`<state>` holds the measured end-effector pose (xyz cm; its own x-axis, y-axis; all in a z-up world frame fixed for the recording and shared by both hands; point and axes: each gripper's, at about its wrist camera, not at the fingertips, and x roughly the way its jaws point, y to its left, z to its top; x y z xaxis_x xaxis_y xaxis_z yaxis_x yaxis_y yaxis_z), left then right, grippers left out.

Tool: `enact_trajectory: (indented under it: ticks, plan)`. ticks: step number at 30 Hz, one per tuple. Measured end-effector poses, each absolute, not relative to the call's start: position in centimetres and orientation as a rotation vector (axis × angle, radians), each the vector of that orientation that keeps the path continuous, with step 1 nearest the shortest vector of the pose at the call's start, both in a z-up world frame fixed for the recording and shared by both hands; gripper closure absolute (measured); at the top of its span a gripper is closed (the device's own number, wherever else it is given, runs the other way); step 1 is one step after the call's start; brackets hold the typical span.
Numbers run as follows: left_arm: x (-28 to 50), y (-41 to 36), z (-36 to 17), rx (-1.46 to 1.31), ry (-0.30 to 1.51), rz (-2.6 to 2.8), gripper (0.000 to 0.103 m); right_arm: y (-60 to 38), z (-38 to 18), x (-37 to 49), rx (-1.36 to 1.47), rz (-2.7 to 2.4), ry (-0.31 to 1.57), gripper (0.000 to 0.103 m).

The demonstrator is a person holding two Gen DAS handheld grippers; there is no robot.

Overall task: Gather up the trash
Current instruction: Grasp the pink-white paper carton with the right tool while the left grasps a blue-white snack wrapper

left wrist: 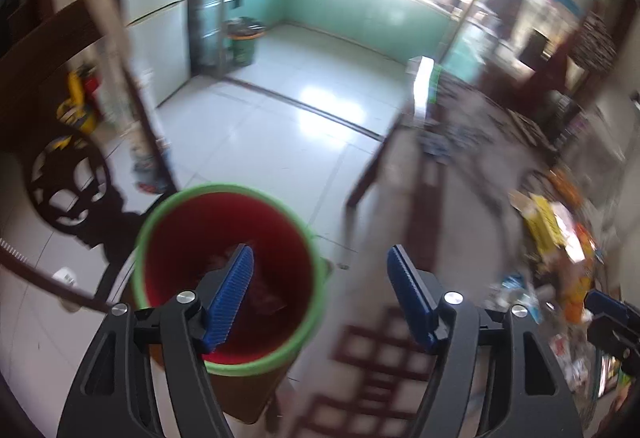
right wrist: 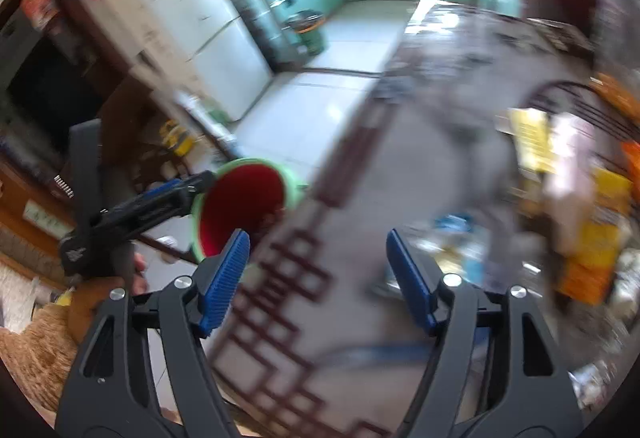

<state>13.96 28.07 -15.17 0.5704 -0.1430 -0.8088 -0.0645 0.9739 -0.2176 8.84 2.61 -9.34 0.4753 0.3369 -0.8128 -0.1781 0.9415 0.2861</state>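
Left wrist view: the left gripper (left wrist: 320, 274) is seen with its blue fingers (left wrist: 234, 292) spread wide, nothing between them. The left-hand finger is seen over the mouth of a trash bin (left wrist: 160, 222) with a green rim and red inside, standing on the floor (left wrist: 260, 142) just beside the table (left wrist: 460, 218) edge. Some dark reddish trash (left wrist: 264, 298) is made out at the bin bottom; what kind cannot be told. The table is covered by a grey cloth with a dark red lattice pattern. A heap of wrappers and packets (left wrist: 560, 238), yellow and orange among them, is seen on the table at right, heavily blurred. The right gripper (left wrist: 608, 314) is partly caught at the right edge of this view.

Right wrist view: the right gripper (right wrist: 318, 262) is shown released too, fingers (right wrist: 224, 278) apart and empty, above the patterned table (right wrist: 380, 198). The bin (right wrist: 292, 178) is seen beyond the table edge at left, with the left gripper (right wrist: 160, 194) reaching towards its rim; whether it touches cannot be told. A hand (right wrist: 138, 270) is seen on that gripper's handle. Blurred packets (right wrist: 600, 222) lie on the table at right, and a blue-and-white scrap (right wrist: 456, 226) lies just beyond the right-hand finger. A white fridge (right wrist: 208, 30) and a green bucket (right wrist: 308, 30) stand in the kitchen behind.
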Motion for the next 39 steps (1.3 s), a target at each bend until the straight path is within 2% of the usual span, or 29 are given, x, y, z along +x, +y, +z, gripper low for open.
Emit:
enact_trajectory:
  ticks: [7, 12, 16, 18, 22, 25, 26, 27, 29, 30, 32, 39]
  plan:
    - [12.5, 18.8, -13.5, -0.13, 0.94, -0.203, 0.019, -9.4, -9.3, 8.8, 0.261, 0.063, 1.008, 0.031]
    - [11.9, 13.3, -13.9, -0.084, 0.975, -0.271, 0.017, -14.3, -10.9, 15.4, 0.36, 0.036, 1.049, 0.03]
    - [12.1, 9.1, -15.5, 0.0, 1.02, -0.288, 0.016, -15.7, -14.2, 20.7, 0.314, -0.031, 1.183, 0.03]
    - [12.3, 7.4, -16.4, 0.04, 1.05, -0.297, 0.016, -15.5, -14.7, 21.9, 0.26, -0.029, 1.184, 0.028]
    - [12.2, 5.9, -17.7, 0.085, 1.084, -0.278, 0.016, -15.6, -17.0, 23.6, 0.224, -0.049, 1.306, 0.027]
    - [12.3, 5.8, -18.4, 0.067, 1.101, -0.257, 0.016, -16.9, -18.3, 23.6, 0.306, -0.018, 1.32, 0.028]
    - [12.5, 5.7, -18.7, 0.06, 1.113, -0.25, 0.016, -16.9, -18.1, 23.5, 0.295, 0.006, 1.304, 0.044]
    - [12.7, 5.7, -19.0, 0.052, 1.123, -0.246, 0.016, -16.9, -18.0, 23.5, 0.308, 0.039, 1.3, 0.053]
    - [13.2, 5.3, -19.9, 0.04, 1.156, -0.24, 0.016, -17.0, -17.4, 23.3, 0.313, 0.06, 1.275, 0.057]
    - [13.4, 5.1, -20.2, 0.04, 1.164, -0.239, 0.016, -16.9, -16.7, 23.1, 0.308, 0.085, 1.247, 0.063]
    - [13.8, 4.6, -20.8, 0.043, 1.177, -0.236, 0.016, -17.0, -15.7, 22.6, 0.334, 0.144, 1.207, 0.066]
    - [15.1, 2.9, -22.6, 0.037, 1.222, -0.246, 0.016, -16.9, -10.3, 17.8, 0.364, 0.25, 1.039, 0.066]
